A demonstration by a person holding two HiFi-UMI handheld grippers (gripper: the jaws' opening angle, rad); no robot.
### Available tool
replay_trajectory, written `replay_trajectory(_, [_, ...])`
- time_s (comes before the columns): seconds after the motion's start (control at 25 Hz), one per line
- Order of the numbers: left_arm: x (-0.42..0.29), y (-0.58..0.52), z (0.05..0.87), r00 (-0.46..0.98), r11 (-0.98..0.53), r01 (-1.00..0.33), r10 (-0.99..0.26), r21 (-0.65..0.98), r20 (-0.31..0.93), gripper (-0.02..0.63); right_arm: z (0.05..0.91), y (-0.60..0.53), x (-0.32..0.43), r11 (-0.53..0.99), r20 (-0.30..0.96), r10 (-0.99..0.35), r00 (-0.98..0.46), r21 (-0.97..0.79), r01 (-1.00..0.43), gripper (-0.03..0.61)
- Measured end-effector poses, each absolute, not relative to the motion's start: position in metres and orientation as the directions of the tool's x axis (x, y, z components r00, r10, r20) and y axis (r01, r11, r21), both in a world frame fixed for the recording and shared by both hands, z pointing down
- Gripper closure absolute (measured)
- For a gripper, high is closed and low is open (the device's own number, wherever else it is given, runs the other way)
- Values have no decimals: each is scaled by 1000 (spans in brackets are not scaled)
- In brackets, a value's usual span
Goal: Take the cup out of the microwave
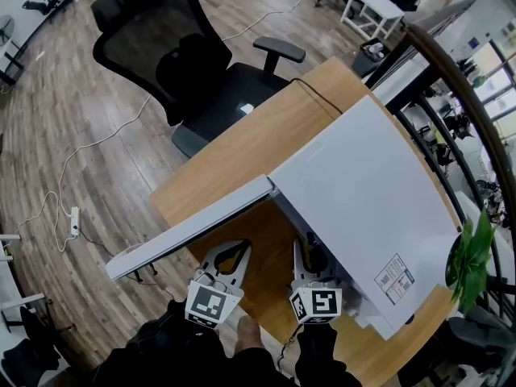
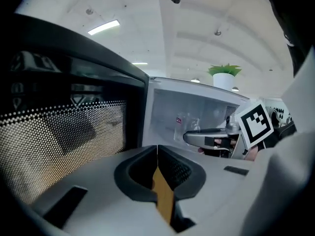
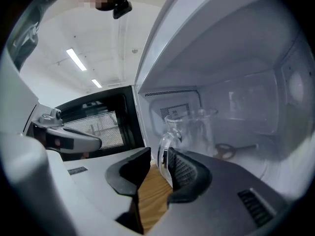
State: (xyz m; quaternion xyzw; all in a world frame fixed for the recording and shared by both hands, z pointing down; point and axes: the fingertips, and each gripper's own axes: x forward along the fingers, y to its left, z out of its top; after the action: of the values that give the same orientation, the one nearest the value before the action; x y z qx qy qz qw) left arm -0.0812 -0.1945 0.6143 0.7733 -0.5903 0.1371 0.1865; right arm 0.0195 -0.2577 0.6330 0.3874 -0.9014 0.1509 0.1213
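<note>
Right hand-held gripper (image 3: 158,157) is wide open, gripping nothing. Inside the microwave (image 3: 236,58), the handle (image 3: 166,140) of the glass cup (image 3: 197,129) shows between its jaws, near the right one. Closing off-centre could tip the cup. Left hand-held gripper (image 2: 157,150) is closed, empty.

Your cup (image 3: 192,129) is clear glossy glass; the microwave (image 1: 363,192) is smooth, probably painted metal; the worktop (image 1: 242,156) matt, grained wood

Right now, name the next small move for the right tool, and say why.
Probably ease the right tool slightly forward and close on the handle of the glass cup. Its jaws stand apart, the handle sits just at their tips, and the pads do not seem to press it yet.
</note>
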Motion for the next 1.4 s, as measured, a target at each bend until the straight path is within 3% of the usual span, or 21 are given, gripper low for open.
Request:
replay_trajectory(0.36, [-92,-196,618,254,-213,-967,-863,140,438,588,634,-268,2,674,336,-644,-688,-176,-717,473])
replay_trajectory(0.52, [-98,-195,620,253,-211,-967,-861,142,441,588,635,-272,-3,669,334,-657,-676,-156,-727,543])
replay_trajectory(0.8, [-109,-192,617,248,-205,-968,-865,145,436,588,626,-274,-13,692,301,-667,-682,-90,-717,561])
replay_trajectory(1.4, [-127,-174,595,256,-222,-966,-879,130,403,588,603,-248,-26,675,265,-668,-696,-178,-716,561])
